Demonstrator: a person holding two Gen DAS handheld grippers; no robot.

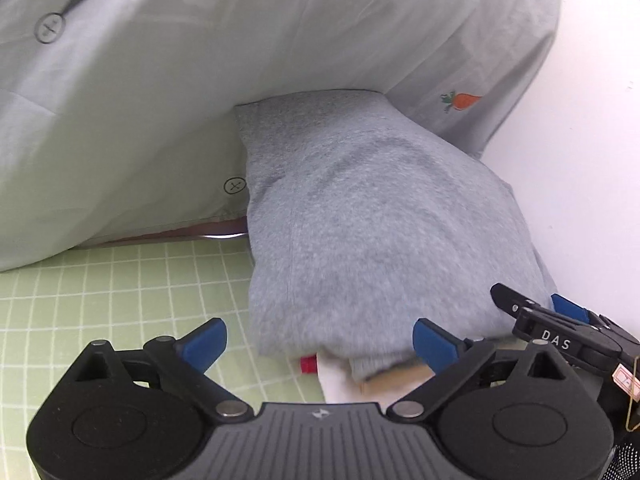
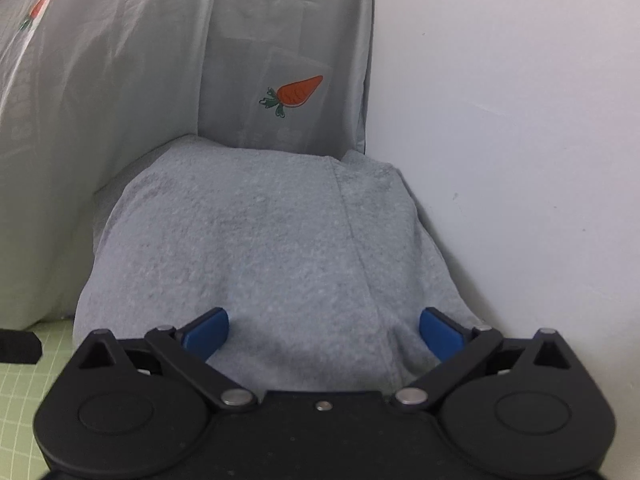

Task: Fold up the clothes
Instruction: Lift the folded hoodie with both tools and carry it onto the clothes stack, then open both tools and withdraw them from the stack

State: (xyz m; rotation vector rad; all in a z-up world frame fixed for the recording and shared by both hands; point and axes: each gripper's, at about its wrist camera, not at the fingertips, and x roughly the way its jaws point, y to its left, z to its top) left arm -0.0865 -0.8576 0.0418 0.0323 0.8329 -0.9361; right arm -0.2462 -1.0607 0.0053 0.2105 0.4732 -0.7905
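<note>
A folded grey fleece garment [image 1: 368,216] lies on top of a stack of folded clothes on the green checked sheet [image 1: 120,300]. White, tan and red edges [image 1: 340,376] of the clothes beneath show under its near end. My left gripper [image 1: 320,342] is open, its jaws on either side of the stack's near edge. My right gripper [image 2: 324,330] is open, its blue fingers [image 2: 440,332] resting at the near edge of the grey garment [image 2: 260,248]. The right gripper also shows at the right in the left wrist view [image 1: 560,320].
A pale grey pillow with carrot and round prints [image 1: 200,80] leans behind the stack; it also shows in the right wrist view [image 2: 160,60]. A white wall [image 2: 520,160] stands close on the right. The green sheet stretches to the left.
</note>
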